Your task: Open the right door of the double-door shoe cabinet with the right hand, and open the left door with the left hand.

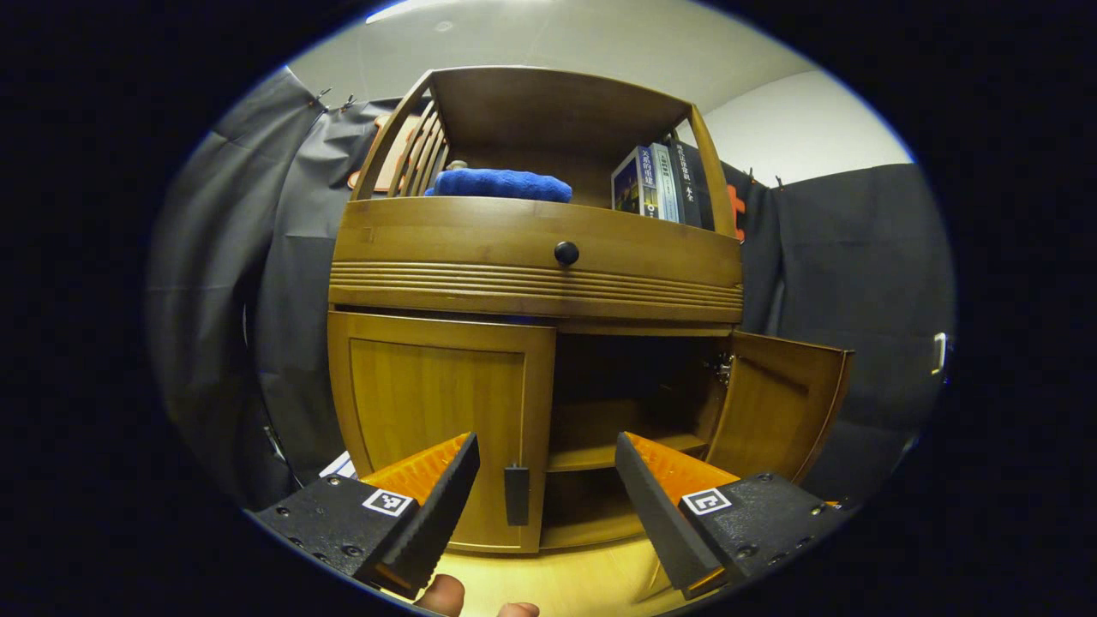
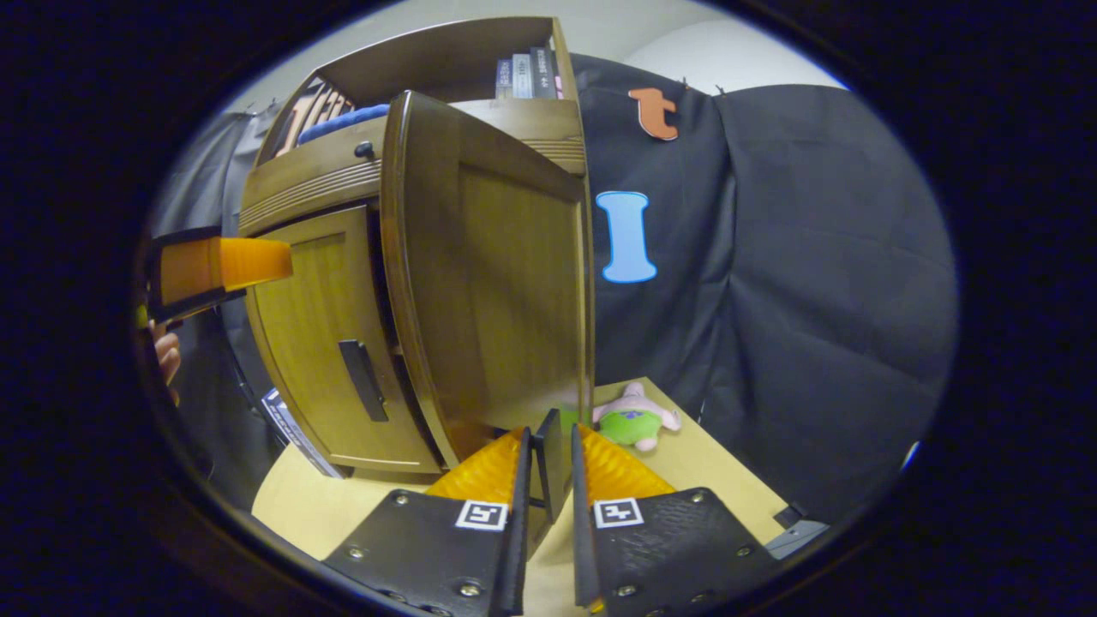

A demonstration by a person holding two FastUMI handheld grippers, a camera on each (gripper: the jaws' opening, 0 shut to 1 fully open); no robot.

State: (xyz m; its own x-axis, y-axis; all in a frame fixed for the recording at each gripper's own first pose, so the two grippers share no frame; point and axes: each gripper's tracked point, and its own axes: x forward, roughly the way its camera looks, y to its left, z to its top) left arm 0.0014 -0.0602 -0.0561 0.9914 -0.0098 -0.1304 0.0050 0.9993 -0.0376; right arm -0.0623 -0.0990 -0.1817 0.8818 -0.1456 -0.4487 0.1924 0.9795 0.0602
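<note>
1. The right gripper point(image 2: 549, 467) had its orange ribbed jaws nearly closed on the dark handle point(image 2: 552, 458) of the brown wooden right door point(image 2: 501, 291), one jaw on each side of the handle; the door stood swung well out from the cabinet, its panel rising straight ahead of the jaws.
2. The left gripper point(image 1: 546, 484) had its jaws wide apart and held nothing; the closed brown wooden left door point(image 1: 437, 411) lay ahead, and its small dark vertical handle point(image 1: 516, 494) sat between the jaws, nearer the left-hand one, not touched.
3. The doors looked like stiff, rigid wood panels on hinges, likely light to swing (the arc is set by the hinge, so a straight pull would fight it).
4. The handle was the sensible place to take hold: a narrow, hard bar, probably smooth, so the jaws would need to close squarely across it.
5. A pink and green plush toy point(image 2: 636, 420) lay on the light wooden surface point(image 2: 728, 480) beyond the right jaws.
</note>
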